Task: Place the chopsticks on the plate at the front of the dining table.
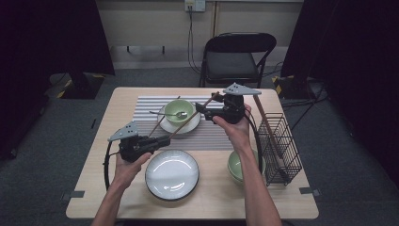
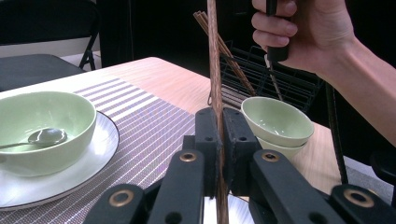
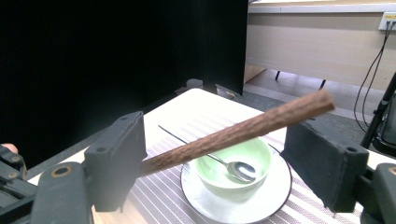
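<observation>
On a pale wooden table (image 1: 127, 197) with a striped mat (image 1: 146, 106) in a dark-curtained room, the left gripper (image 1: 162, 140) clenches a brown chopstick (image 1: 188, 123) slanting up toward the far right, its tip between the right gripper's (image 1: 203, 109) released jaws.

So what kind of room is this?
Probably a lab's recording corner laid out like a dining table: a pale wooden table with a striped placemat, black curtains and a black folding chair.
</observation>
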Tool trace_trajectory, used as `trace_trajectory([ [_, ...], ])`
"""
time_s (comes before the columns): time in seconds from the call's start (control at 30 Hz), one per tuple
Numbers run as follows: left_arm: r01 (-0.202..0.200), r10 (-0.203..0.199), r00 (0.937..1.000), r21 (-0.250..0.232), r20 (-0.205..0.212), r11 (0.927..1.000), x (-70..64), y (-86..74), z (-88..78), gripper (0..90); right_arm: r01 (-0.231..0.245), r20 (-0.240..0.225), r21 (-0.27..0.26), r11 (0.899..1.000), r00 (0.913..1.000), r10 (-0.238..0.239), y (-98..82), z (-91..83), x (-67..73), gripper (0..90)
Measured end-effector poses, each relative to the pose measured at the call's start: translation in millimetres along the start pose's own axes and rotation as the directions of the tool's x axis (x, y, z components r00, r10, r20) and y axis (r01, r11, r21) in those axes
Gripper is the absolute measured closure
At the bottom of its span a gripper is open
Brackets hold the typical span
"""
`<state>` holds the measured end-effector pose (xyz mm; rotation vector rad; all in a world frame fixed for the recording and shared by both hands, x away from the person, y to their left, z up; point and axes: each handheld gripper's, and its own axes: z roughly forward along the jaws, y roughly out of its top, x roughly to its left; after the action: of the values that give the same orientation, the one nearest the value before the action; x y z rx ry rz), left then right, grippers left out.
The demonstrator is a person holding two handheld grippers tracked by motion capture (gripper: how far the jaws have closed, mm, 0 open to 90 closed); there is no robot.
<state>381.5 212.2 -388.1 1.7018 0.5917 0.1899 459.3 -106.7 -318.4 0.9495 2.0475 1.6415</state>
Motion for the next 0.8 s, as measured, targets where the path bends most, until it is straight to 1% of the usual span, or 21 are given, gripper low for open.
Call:
trace_trajectory([
  [0.03, 0.005, -0.005, 1.0000, -0.002, 0.001, 1.0000, -0.1, 0.0, -0.4, 85.9, 0.001, 0.002, 0.001, 1.000, 1.0000, -0.001, -0.5, -0.3, -0.4, 20.9],
  [0.13, -0.004, 0.004, 1.0000, 0.002, -0.003, 1.0000, 0.7, -0.1, -1.6, 85.9, -0.002, 0.007, 0.005, 1.000, 1.0000, 0.002, -2.6, -0.7, -1.9, 20.9],
  [0.27, 0.003, -0.003, 1.0000, -0.004, 0.000, 1.0000, 0.8, -0.3, -2.7, 85.9, -0.007, 0.012, 0.009, 1.000, 0.9999, 0.007, -5.5, 0.0, -2.8, 20.9],
  [0.47, 0.002, -0.002, 1.0000, 0.004, -0.003, 1.0000, 1.2, -0.8, -3.4, 85.8, -0.005, 0.013, 0.012, 1.000, 0.9999, 0.005, -7.4, 0.3, -4.0, 20.5],
  [0.53, 0.003, -0.003, 1.0000, 0.000, 0.001, 1.0000, 1.6, -1.5, -3.5, 85.9, -0.002, 0.018, 0.010, 1.000, 0.9998, 0.002, -7.1, -0.5, -4.3, 19.7],
  [0.57, -0.002, 0.002, 1.0000, 0.005, -0.003, 1.0000, 2.3, -1.8, -4.2, 85.9, -0.007, 0.021, 0.010, 1.000, 0.9998, 0.006, -7.0, -0.9, -4.5, 18.7],
  [0.63, 0.007, -0.007, 0.9999, 0.002, -0.009, 1.0000, 3.9, -3.4, -4.6, 85.9, -0.012, 0.030, 0.011, 1.000, 0.9995, 0.012, -6.8, -1.8, -4.8, 15.6],
  [0.7, 0.005, -0.005, 0.9998, 0.003, -0.017, 1.0000, 6.2, -4.0, -5.6, 85.9, -0.013, 0.039, 0.012, 1.000, 0.9992, 0.013, -7.0, -3.1, -4.8, 15.1],
  [0.73, 0.010, -0.010, 0.9997, -0.006, -0.022, 0.9999, 6.5, -4.2, -5.8, 85.9, -0.013, 0.037, 0.013, 1.000, 0.9992, 0.012, -7.2, -4.0, -4.9, 15.1],
  [0.8, 0.007, -0.008, 0.9996, -0.010, -0.026, 0.9999, 7.5, -3.5, -7.2, 85.9, -0.012, 0.041, 0.017, 1.000, 0.9991, 0.011, -8.0, -5.4, -5.2, 15.1],
])
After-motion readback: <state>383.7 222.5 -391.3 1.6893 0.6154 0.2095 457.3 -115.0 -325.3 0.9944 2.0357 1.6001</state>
